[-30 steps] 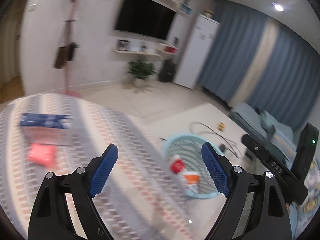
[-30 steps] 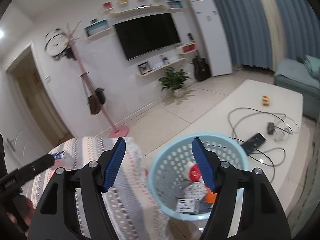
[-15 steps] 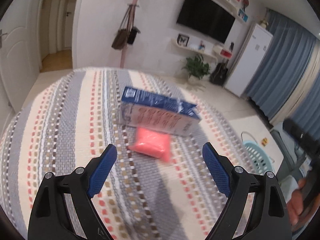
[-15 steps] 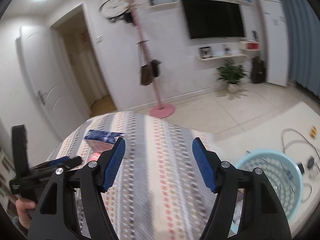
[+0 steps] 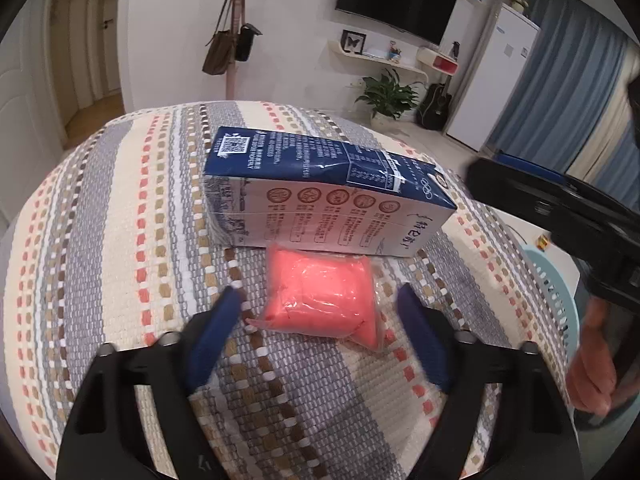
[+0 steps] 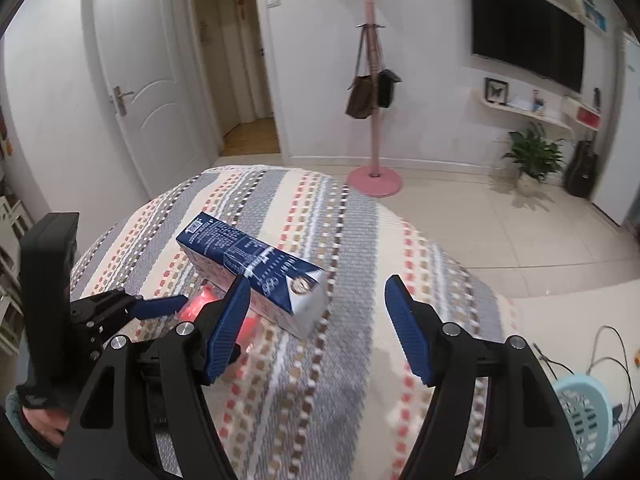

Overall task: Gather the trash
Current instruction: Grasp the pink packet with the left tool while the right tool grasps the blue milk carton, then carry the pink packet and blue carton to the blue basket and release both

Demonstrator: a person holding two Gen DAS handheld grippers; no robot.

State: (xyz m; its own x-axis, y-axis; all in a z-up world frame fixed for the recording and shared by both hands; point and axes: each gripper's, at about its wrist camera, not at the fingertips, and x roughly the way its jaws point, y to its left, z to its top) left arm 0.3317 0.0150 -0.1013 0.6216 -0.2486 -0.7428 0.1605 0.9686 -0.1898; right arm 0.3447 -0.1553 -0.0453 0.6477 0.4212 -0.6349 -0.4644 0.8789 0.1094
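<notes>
Item count, both views combined:

- Milk carton (image 5: 320, 196), blue and white, lying on its side: one.
- Pink plastic packet (image 5: 324, 298): one.
- Striped woven cloth (image 5: 120, 240) under both items: one.
- Light-blue perforated basket (image 6: 584, 412): one.
- Handheld grippers: two, the left gripper (image 5: 320, 336) and the right gripper (image 6: 318, 328).
- Blue finger pads: two per gripper, four in total.
- Pink coat stand (image 6: 372, 80): one, carrying two hanging bags.
- Wall-mounted television (image 6: 528, 44): one.
- Potted plant (image 6: 532, 156): one.
- Guitar (image 6: 582, 168): one.

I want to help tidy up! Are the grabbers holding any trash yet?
Nothing yet. The left tool is closing around the pink packet, not gripping it; the right tool is empty.
</notes>
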